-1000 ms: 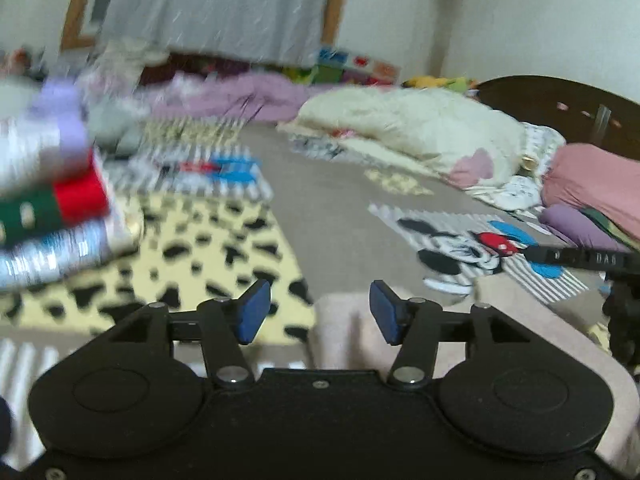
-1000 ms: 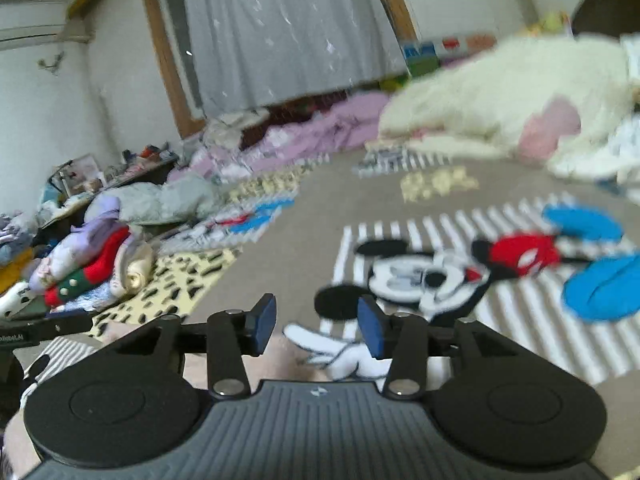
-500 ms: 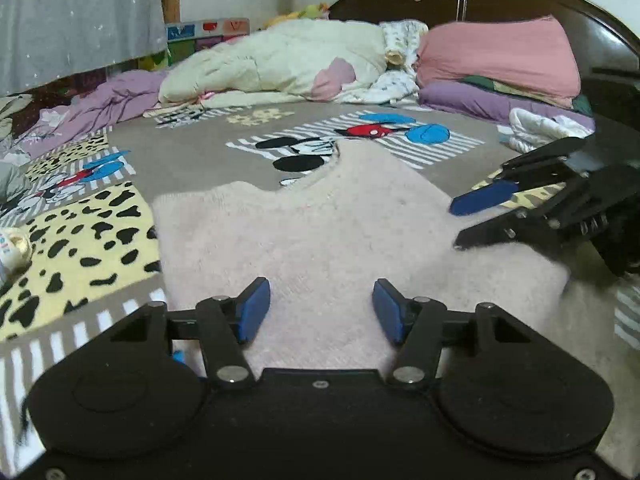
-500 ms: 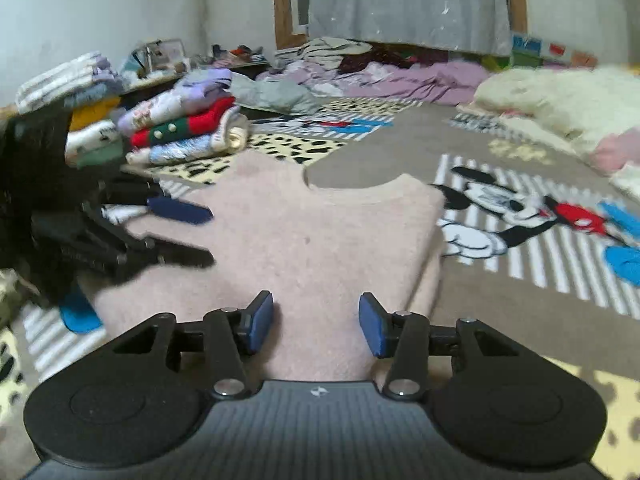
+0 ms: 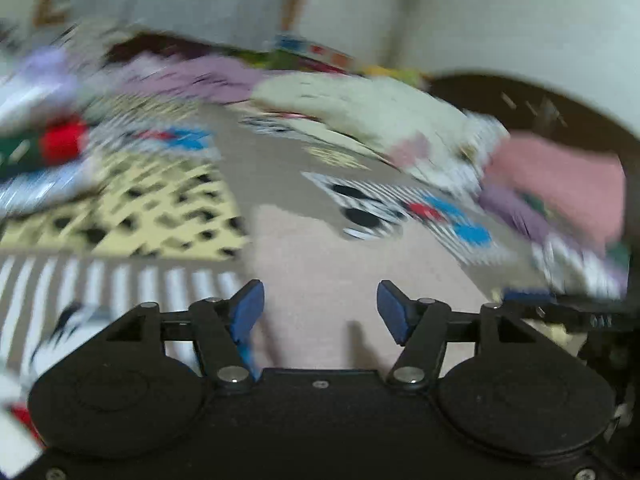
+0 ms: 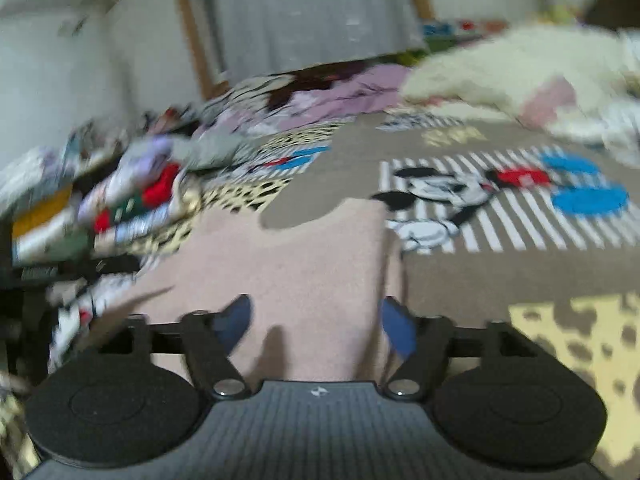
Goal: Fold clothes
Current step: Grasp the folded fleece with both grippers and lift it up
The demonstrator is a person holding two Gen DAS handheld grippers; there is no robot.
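A pale pink fuzzy sweater (image 5: 332, 276) lies flat on the patterned bedspread, neckline pointing away, and shows too in the right wrist view as the sweater (image 6: 296, 272). My left gripper (image 5: 320, 310) hangs open just above the near left part of it, nothing between the blue pads. My right gripper (image 6: 314, 324) is open over the sweater's near right part, its right pad close to the garment's right edge. The other gripper's tip (image 5: 532, 294) pokes in at the right of the left wrist view. Both views are motion-blurred.
A stack of folded clothes (image 6: 132, 200) sits at the left on the bedspread (image 6: 520, 268). A cream blanket (image 5: 368, 112) and pink pillow (image 5: 560, 176) lie at the far right by the dark headboard (image 5: 520, 104). Purple bedding (image 6: 344, 96) is heaped at the back.
Both cameras swung sharply: half a second ago each faced across the sweater at the other gripper, now both look along the bed. The grippers stay open and the sweater lies flat.
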